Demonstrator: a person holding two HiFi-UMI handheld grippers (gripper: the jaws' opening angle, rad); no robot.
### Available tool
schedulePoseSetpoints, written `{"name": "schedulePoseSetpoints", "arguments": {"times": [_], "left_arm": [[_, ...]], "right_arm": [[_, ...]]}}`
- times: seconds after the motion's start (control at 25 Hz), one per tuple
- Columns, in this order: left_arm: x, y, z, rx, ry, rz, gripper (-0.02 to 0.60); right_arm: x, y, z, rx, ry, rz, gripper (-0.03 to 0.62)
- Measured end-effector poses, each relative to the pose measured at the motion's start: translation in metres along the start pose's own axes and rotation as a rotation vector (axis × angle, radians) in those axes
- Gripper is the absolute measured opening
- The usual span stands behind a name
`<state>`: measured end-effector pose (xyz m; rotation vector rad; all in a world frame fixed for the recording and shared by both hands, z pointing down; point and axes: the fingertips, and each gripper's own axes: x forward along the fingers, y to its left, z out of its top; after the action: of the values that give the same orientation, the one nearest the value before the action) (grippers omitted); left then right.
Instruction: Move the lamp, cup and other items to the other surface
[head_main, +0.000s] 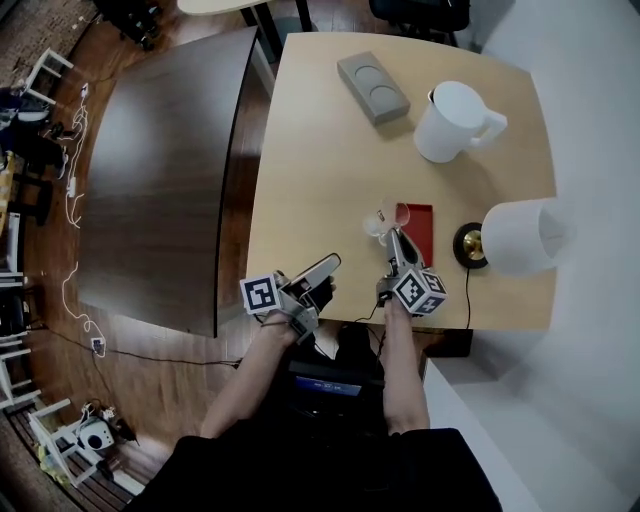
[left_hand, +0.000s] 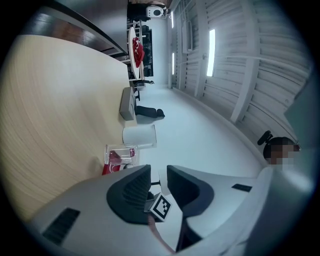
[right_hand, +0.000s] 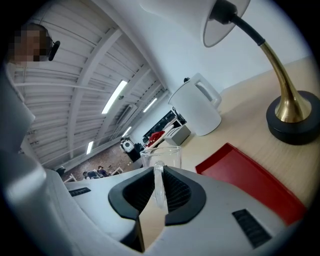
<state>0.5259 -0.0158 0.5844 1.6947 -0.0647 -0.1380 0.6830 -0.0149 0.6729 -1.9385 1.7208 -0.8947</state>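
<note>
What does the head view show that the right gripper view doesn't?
Only the head view: the dark table and the left gripper. Only the right gripper view: the jaws of the right gripper clamped on the handle of the glass cup. Both: the cup, lamp, red tray, white jug and grey block on the light table.

A: Where do the 2 grippers sit in the head view?

B: Both are at lower centre. The left gripper slants toward the upper right, its 2 jaws apart with nothing between them.

A: And the right gripper?

B: It points up the frame, jaws pressed on the thin handle of a glass cup. The bare left forearm slants, and the right forearm rises nearly straight.
</note>
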Motion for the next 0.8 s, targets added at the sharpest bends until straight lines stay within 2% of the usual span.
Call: {"name": "schedulePoseSetpoints", "arguments": {"times": [0.52,0.8], "left_arm": [[-0.008,0.012,0.021,-0.007,-0.063,0.036,0.115],[-0.005,0.013,0.025,-0.018,-0.05,0.027,0.115]], "right_arm": [[0.032,-0.017,-0.006,-0.12,0.037,-0.053,0.072],[0.042,-0.008,-0.014,-0.251,0.072,-0.061,0.074]]}}
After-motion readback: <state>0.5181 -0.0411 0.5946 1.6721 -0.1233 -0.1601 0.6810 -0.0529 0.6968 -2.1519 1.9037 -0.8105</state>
